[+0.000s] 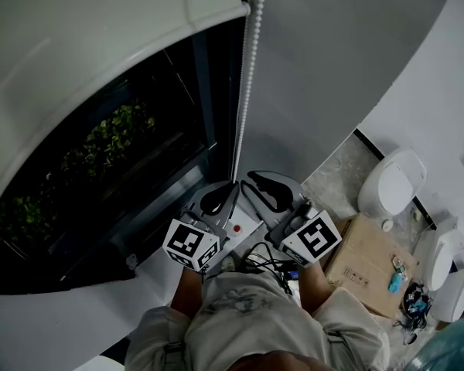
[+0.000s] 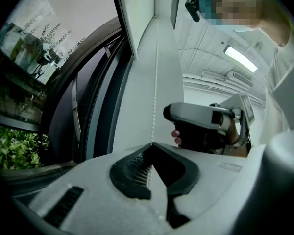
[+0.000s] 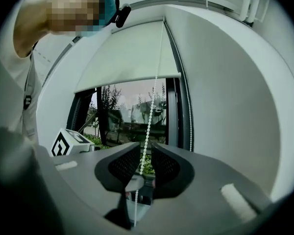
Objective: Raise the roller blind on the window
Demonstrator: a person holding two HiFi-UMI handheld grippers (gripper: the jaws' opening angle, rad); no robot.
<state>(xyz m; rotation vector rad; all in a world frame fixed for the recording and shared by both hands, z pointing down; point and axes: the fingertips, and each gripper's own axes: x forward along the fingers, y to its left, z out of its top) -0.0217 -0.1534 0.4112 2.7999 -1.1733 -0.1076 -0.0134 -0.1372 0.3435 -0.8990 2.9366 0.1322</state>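
Note:
The white roller blind (image 1: 100, 60) (image 3: 127, 58) covers the upper part of the dark window, its bottom bar (image 3: 127, 81) partway down the glass. A white bead chain (image 1: 247, 76) (image 2: 155, 82) (image 3: 152, 111) hangs down the window's right side. My left gripper (image 1: 216, 199) (image 2: 152, 148) is shut on the chain, which rises straight out of its tips. My right gripper (image 1: 267, 192) (image 3: 146, 153) stands beside it, open; the chain runs through the gap without the pads pressing on it. A second strand (image 3: 188, 111) hangs by the frame.
A grey wall (image 1: 332, 60) stands right of the window and a white sill (image 1: 158, 265) runs below it. On the floor at the right lie a cardboard box (image 1: 363, 261), rounded white objects (image 1: 390, 180) and tangled cables (image 1: 267, 261).

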